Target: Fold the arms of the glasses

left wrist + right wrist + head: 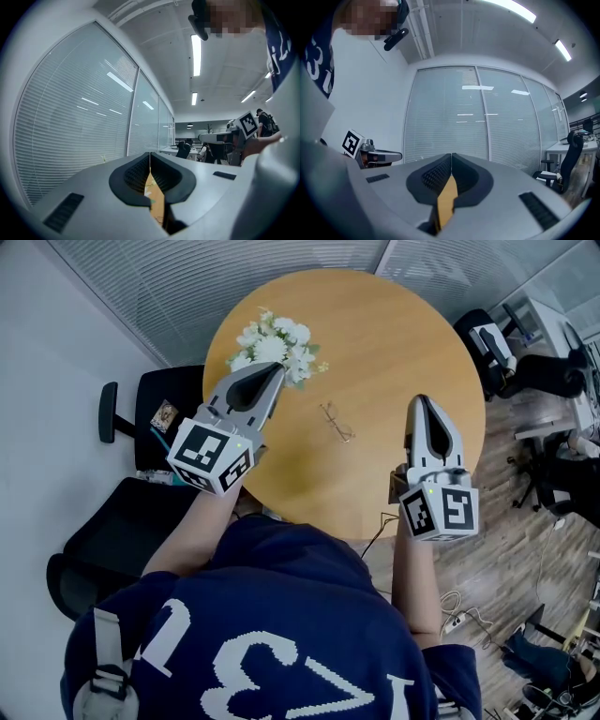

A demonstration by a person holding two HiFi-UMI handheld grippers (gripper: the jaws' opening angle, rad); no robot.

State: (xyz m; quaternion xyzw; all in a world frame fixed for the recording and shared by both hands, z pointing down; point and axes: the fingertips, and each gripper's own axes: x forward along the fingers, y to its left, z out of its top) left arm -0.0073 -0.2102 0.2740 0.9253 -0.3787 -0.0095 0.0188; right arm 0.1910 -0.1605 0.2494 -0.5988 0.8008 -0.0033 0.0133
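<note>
A: Position of the thin wire-framed glasses?

B: Flat on the round light-wood table, near its middle. Arm position too small to read.

A: Relative to the grippers?

B: Between the two, touching neither. Grey-and-black left gripper held above the table's left side, tips just beside the bunch of white flowers. Grey-and-black right gripper held over the table's right edge, apart from the frames.

A: Jaw condition, left?

B: Closed, meeting at the tips, nothing gripped. Only a sliver of tabletop visible through the gap behind.

A: Right?

B: Likewise pressed together and empty.

A: Surroundings?

B: Flowers lying beyond the glasses, toward the far left of the tabletop. Black office chair just beside the table on the left. Slatted window blinds past the far edge.
</note>
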